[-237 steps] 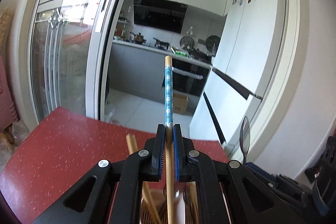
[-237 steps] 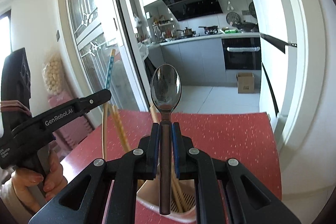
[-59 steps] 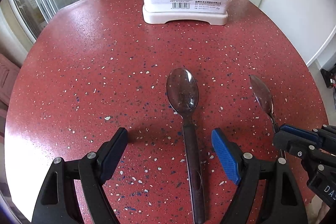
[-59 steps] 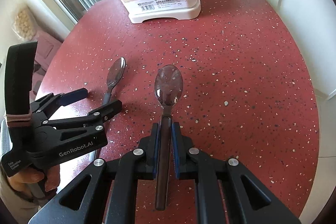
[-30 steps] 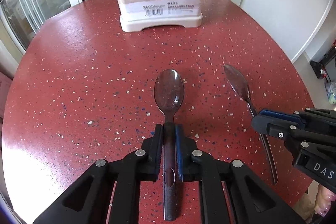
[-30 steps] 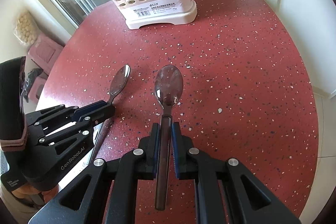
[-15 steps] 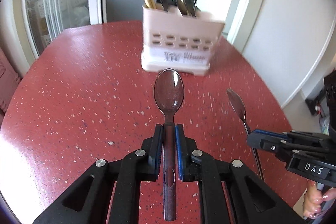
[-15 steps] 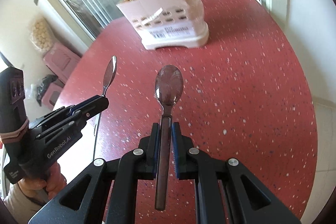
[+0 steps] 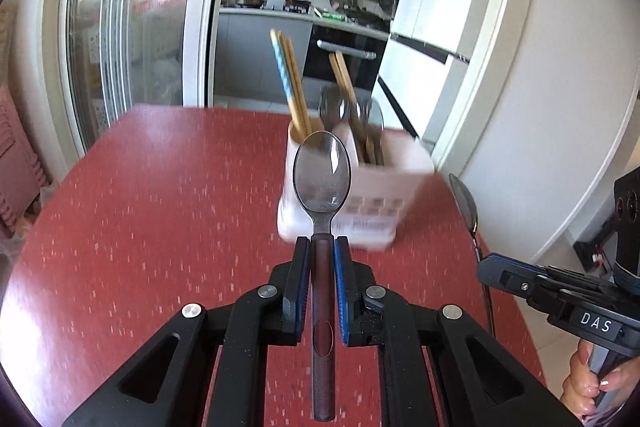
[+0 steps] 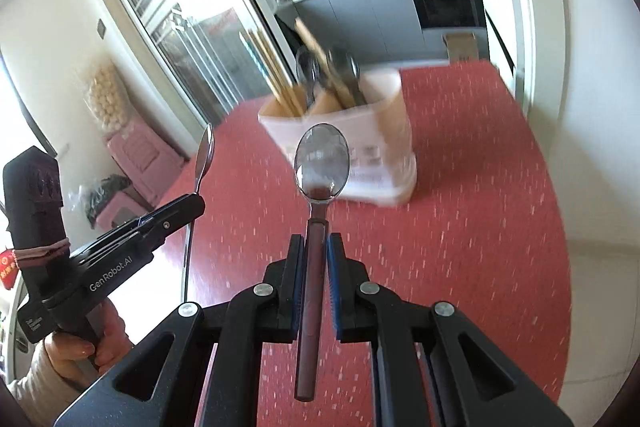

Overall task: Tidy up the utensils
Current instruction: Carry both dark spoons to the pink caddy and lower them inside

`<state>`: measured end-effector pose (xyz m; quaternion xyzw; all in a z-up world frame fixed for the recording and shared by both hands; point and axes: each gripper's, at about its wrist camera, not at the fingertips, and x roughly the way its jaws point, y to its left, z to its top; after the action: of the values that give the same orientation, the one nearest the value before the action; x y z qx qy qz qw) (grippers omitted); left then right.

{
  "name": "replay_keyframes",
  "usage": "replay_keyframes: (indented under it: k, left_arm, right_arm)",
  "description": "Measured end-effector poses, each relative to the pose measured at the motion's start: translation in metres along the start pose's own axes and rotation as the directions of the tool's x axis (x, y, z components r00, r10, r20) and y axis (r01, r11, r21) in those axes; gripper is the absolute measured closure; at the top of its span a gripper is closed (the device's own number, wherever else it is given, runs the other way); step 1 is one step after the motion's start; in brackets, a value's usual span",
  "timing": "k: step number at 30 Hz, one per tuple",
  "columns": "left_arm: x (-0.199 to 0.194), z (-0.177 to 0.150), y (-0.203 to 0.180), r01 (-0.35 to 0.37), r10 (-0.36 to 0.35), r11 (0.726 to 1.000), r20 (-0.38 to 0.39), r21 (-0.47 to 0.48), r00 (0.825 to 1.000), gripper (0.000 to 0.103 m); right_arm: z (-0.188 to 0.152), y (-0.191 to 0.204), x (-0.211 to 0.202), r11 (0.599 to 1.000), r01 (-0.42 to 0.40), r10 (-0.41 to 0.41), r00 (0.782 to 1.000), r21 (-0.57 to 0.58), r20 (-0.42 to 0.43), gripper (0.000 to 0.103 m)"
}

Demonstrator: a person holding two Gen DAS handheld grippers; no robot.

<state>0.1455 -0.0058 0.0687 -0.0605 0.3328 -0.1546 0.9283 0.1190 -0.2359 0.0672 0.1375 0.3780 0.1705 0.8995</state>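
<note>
Spoons: we pinch one spoon (image 9: 322, 179) in our left gripper (image 9: 322, 259), a second spoon (image 10: 321, 157) in our right gripper (image 10: 316, 255), both above the red table (image 9: 140, 211).
Room: open tabletop around the utensil caddy (image 9: 360, 195) ahead.
Unclear: caddy blurred.

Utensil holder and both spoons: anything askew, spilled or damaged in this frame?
Nothing stands out. The holder stands upright on the red table with chopsticks and spoons inside. Each gripper, left and right, is shut on a spoon handle, bowls forward. The holder is blurred.
</note>
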Motion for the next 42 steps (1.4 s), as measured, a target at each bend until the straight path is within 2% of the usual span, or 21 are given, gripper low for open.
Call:
replay_keyframes:
  k: [11, 18, 23, 29, 34, 42]
  left_arm:
    - [0.031, 0.077, 0.009, 0.001, 0.005, 0.999, 0.132, -0.044, 0.991, 0.061]
    - [0.067, 0.105, 0.011, -0.006, 0.019, 0.997, 0.178, -0.072, 0.984, 0.061]
    - [0.087, 0.117, 0.007, -0.009, 0.023, 0.998, 0.218, -0.066, 0.976, 0.061]
    - [0.104, 0.112, -0.005, -0.069, 0.075, 0.997, 0.277, -0.03, 0.958, 0.061]
    - [0.117, 0.1, -0.006, -0.095, 0.097, 0.995, 0.294, -0.02, 0.951, 0.061]
    - [0.126, 0.079, -0.01, -0.142, 0.132, 0.99, 0.297, 0.013, 0.946, 0.061]
  right_arm:
    - [0.079, 0.002, 0.007, 0.999, -0.004, 0.01, 0.993, -0.048, 0.121, 0.091]
    - [0.117, -0.002, 0.029, 0.997, -0.012, 0.024, 0.983, -0.07, 0.184, 0.091]
    - [0.139, -0.008, 0.042, 0.995, 0.013, 0.011, 0.968, -0.096, 0.251, 0.091]
    - [0.145, -0.005, 0.062, 0.984, 0.091, -0.034, 0.941, -0.154, 0.336, 0.091]
    - [0.135, -0.009, 0.083, 0.972, 0.146, -0.069, 0.926, -0.183, 0.372, 0.091]
    - [0.109, -0.012, 0.1, 0.95, 0.192, -0.087, 0.919, -0.244, 0.384, 0.091]
